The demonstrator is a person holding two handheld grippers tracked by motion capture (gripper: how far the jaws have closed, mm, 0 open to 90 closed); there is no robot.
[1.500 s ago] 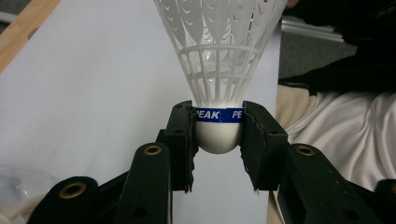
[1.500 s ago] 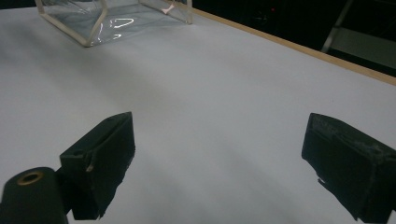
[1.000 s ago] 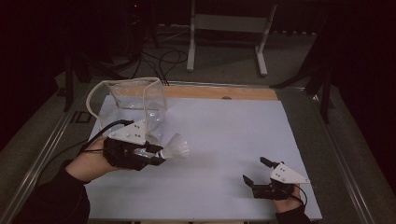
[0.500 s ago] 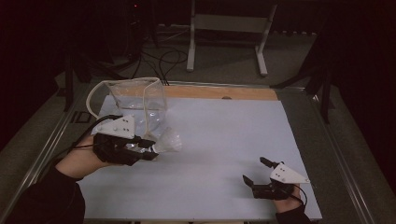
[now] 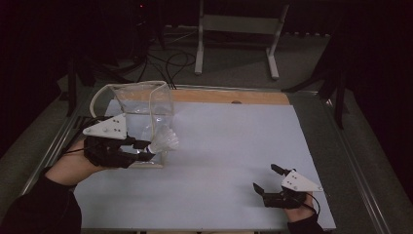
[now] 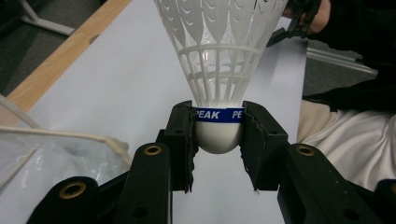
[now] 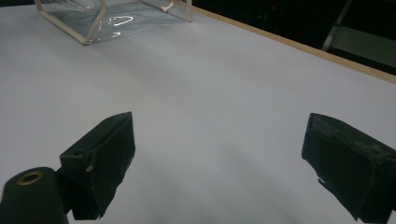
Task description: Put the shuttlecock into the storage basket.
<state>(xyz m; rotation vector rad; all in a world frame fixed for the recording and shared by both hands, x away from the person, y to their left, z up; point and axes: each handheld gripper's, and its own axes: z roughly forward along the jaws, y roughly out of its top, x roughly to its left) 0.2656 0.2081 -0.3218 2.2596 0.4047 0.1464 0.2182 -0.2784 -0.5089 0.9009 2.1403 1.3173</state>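
Left tool [image 5: 146,151], with shuttlecock [image 5: 164,141], had shifted left and slightly away since a second earlier, nearer clear bag [image 5: 139,109]. Right tool [image 5: 268,179] rested near bench [image 5: 229,146] front edge, jaws wide, nothing between. Left tool clamped shuttlecock by rounded cork base, above bench beside bag. Shuttlecock likely very light; lattice skirt fragile, crushable, so cork was safest hold.

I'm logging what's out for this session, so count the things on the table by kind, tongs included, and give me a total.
Shuttlecock: 1, white, held by its cork in the left tongs
Clear plastic bag: 1
Tongs: 2, left shut on the shuttlecock, right tongs open on the white table
Total: 4
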